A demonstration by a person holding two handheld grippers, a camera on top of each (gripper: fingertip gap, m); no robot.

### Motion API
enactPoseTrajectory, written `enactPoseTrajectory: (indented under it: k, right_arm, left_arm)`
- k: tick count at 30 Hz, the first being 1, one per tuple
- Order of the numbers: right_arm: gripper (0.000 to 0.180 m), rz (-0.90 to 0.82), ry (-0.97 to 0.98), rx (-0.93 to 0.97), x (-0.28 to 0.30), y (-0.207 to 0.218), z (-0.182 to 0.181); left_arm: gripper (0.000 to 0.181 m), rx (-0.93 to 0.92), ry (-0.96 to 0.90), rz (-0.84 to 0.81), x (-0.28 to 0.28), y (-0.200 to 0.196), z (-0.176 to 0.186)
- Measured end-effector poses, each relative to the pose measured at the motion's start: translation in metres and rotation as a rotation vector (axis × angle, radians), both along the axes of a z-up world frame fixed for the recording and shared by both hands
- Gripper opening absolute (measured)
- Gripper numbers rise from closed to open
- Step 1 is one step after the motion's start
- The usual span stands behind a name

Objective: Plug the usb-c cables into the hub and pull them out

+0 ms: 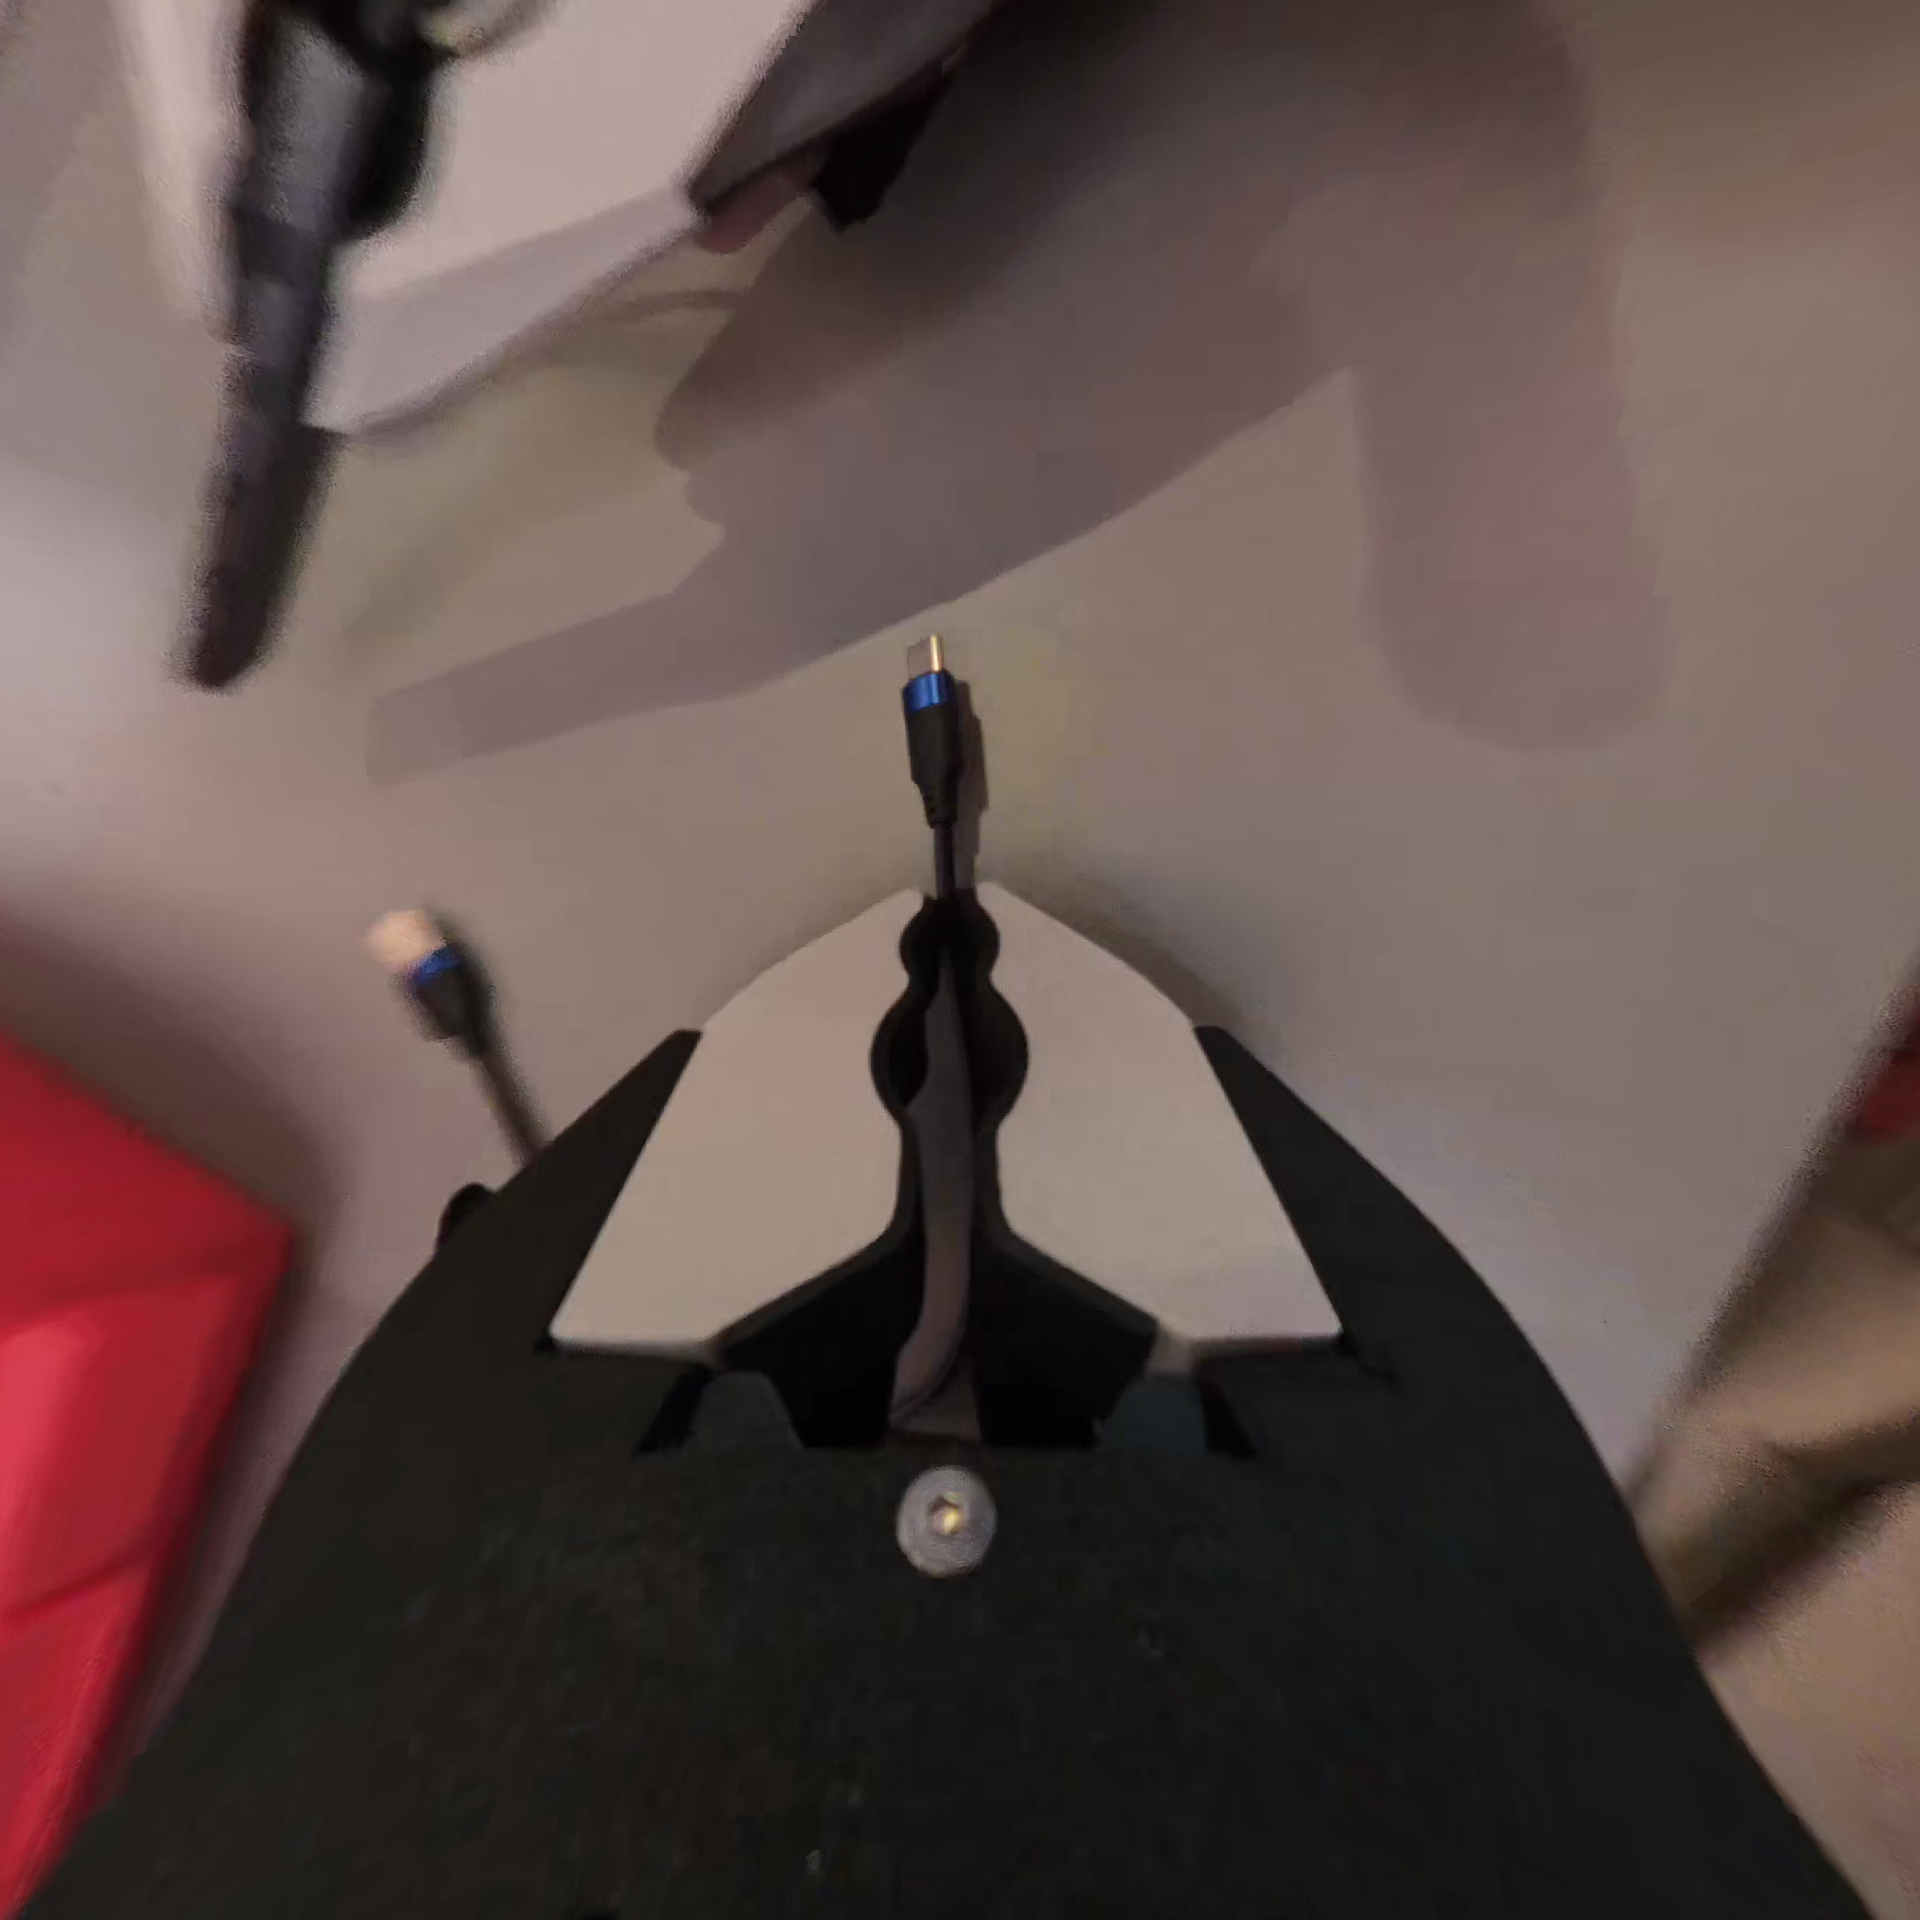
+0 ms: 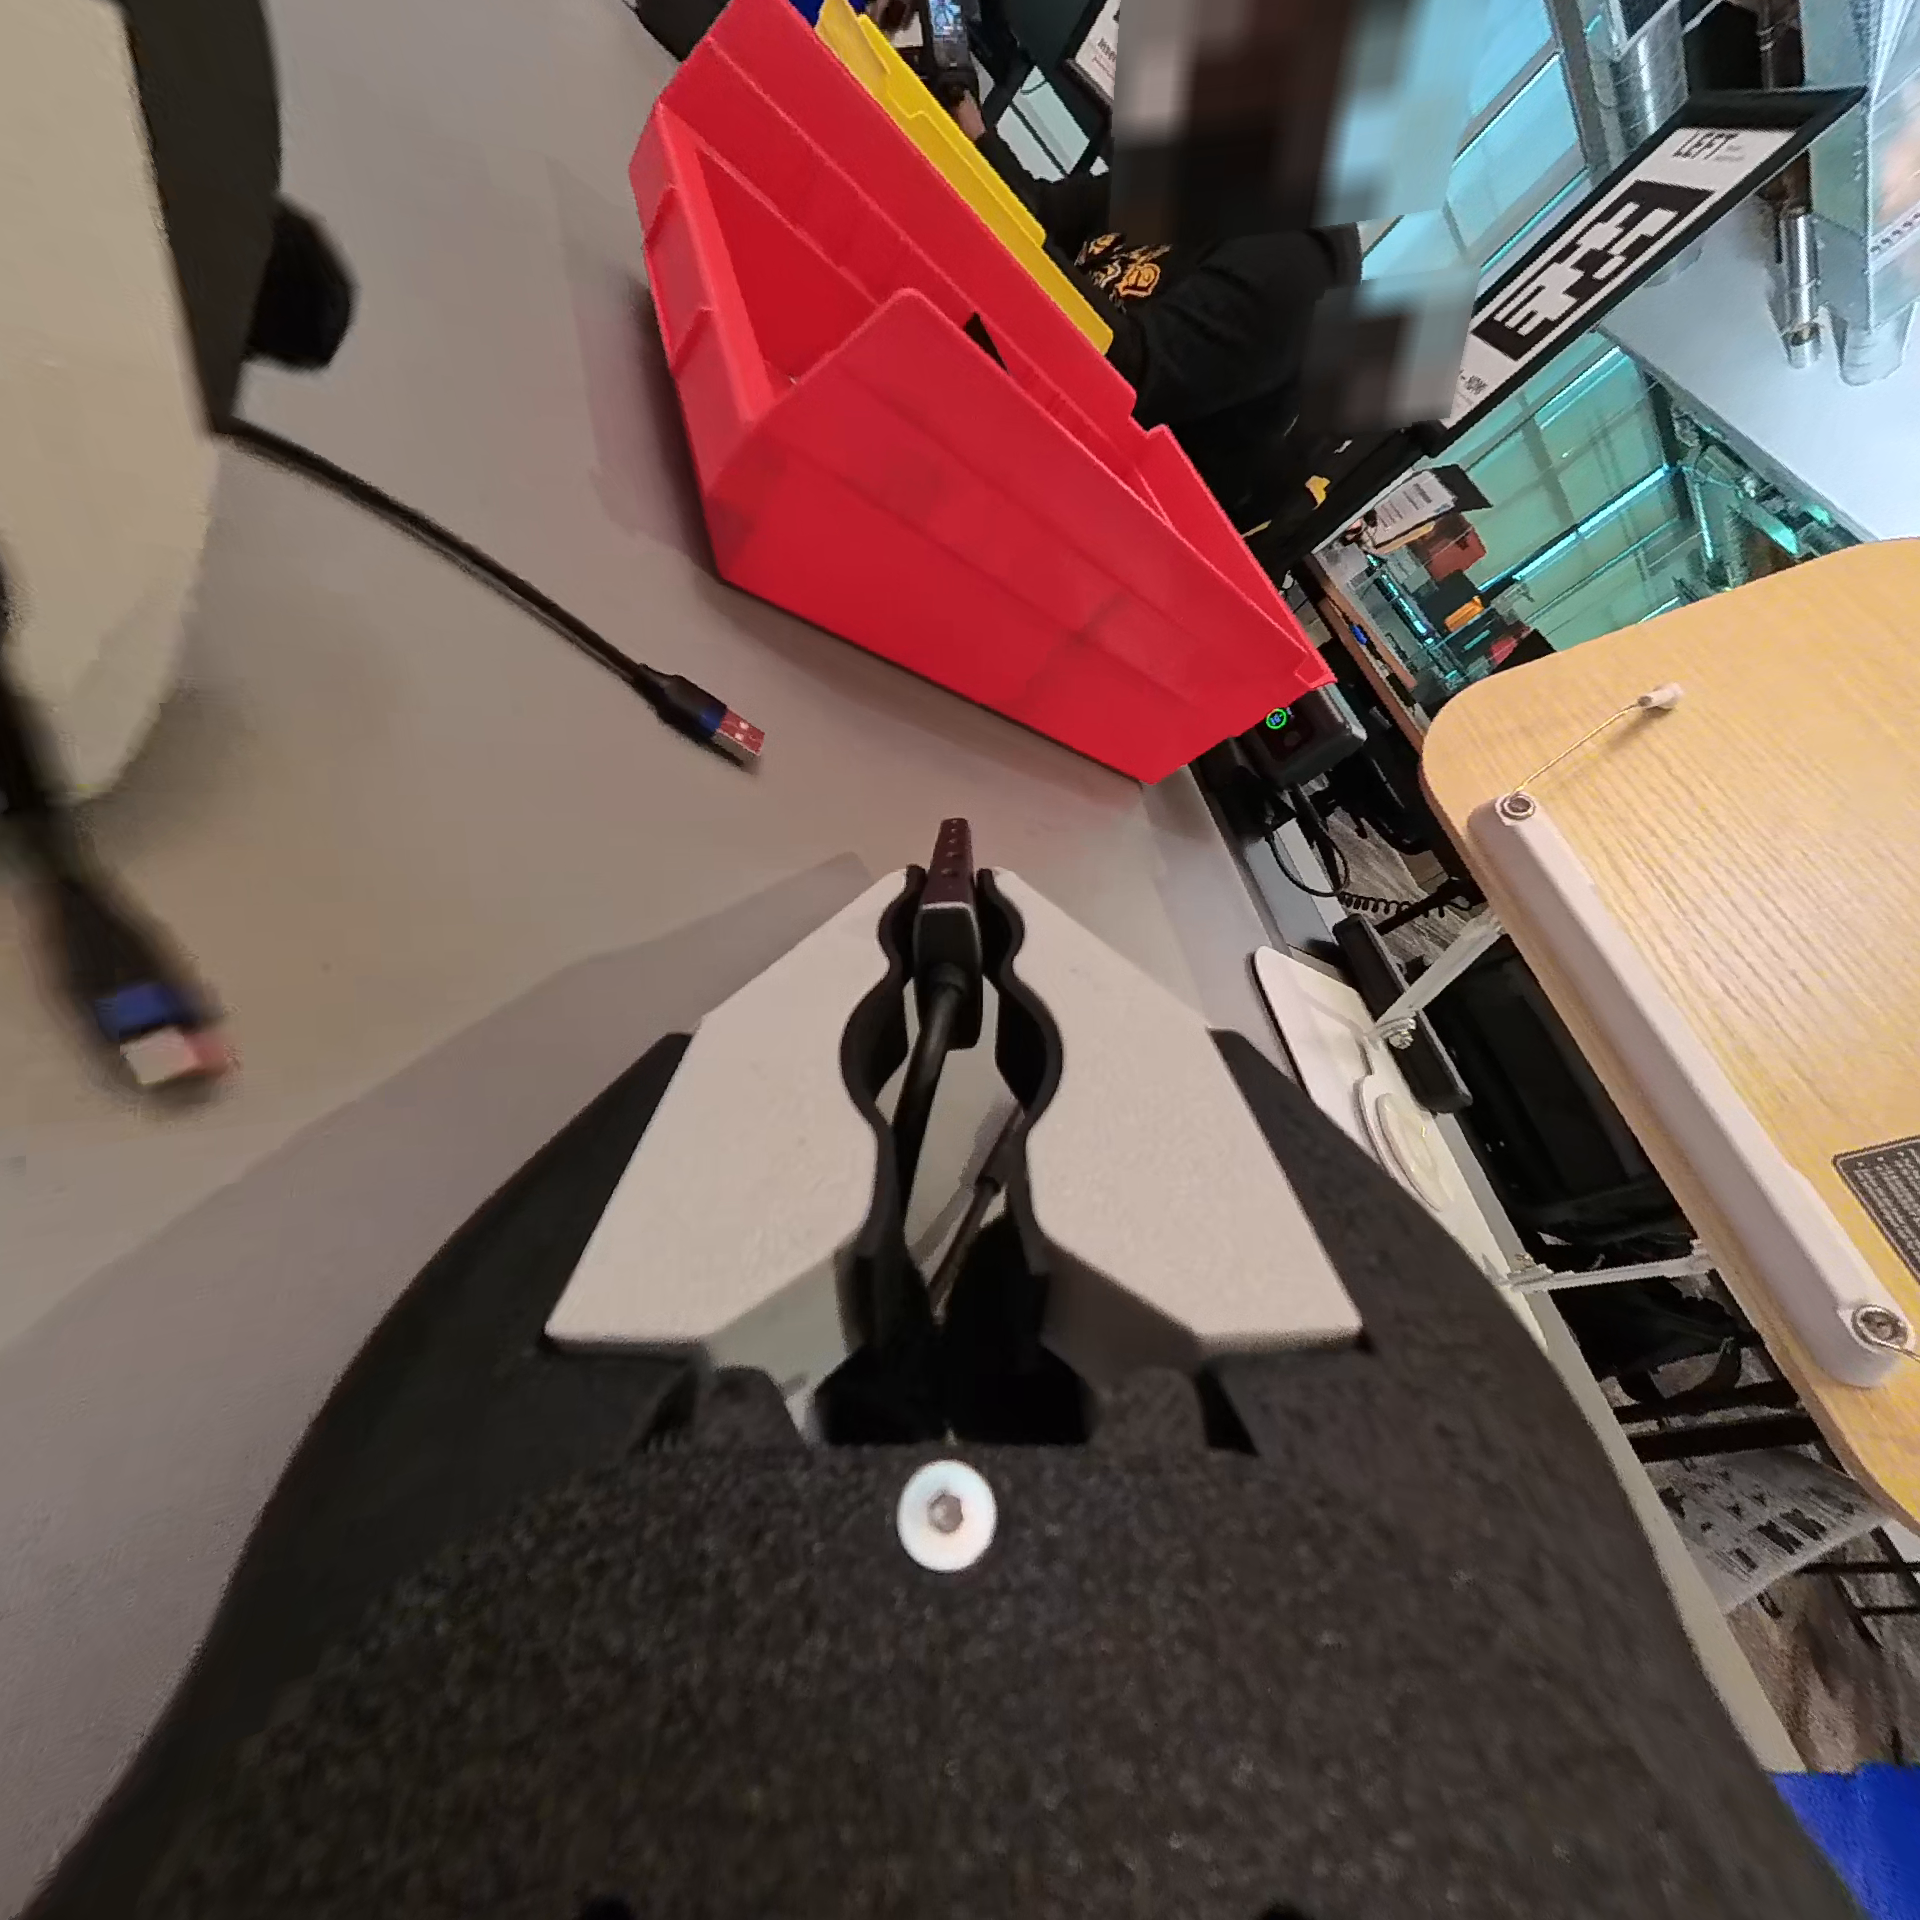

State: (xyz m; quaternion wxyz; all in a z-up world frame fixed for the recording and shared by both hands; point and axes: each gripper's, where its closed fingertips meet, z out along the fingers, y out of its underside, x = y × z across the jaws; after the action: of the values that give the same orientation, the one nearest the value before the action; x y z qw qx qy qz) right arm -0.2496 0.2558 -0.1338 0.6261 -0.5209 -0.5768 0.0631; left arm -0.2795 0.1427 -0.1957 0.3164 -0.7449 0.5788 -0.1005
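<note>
In the left wrist view my left gripper point(image 1: 943, 902) is shut on a black usb-c cable. Its blue-collared plug point(image 1: 935, 717) sticks out ahead of the fingertips above the grey table. A second usb-c plug point(image 1: 421, 961) lies blurred to the lower left. A dark, long, blurred thing point(image 1: 270, 395) at the upper left looks like the hub. In the right wrist view my right gripper point(image 2: 951, 881) is shut on the dark slim hub point(image 2: 948, 899). The hub's tip pokes out ahead and its cable runs back between the fingers.
A black cable with a usb-a plug point(image 2: 717, 727) lies on the table ahead of the hub. Another usb-a plug point(image 2: 156, 1029) hangs blurred at the left. Red bins point(image 2: 935, 468) and a yellow bin point(image 2: 935, 135) stand behind. A wooden table point(image 2: 1714, 935) is at the right.
</note>
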Motion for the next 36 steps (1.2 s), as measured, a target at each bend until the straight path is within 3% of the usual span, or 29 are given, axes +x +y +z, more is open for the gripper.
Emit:
enactPoseTrajectory:
  k: [1,5,9,36]
  right_arm:
    - [0.009,0.008,-0.008,0.007,-0.001,-0.001,0.0]
    - [0.009,0.02,-0.097,0.1,-0.004,-0.007,-0.003]
    - [0.009,0.049,-0.26,0.27,-0.015,-0.021,-0.014]
    - [0.009,0.078,-0.384,0.402,-0.025,-0.03,-0.027]
  left_arm:
    - [0.002,0.107,0.043,0.03,-0.008,0.013,0.008]
    - [0.002,0.343,0.029,0.136,-0.022,0.041,0.047]
    - [0.002,0.401,0.084,0.139,-0.02,0.041,0.041]
    - [0.002,0.301,0.083,0.132,-0.019,0.039,0.027]
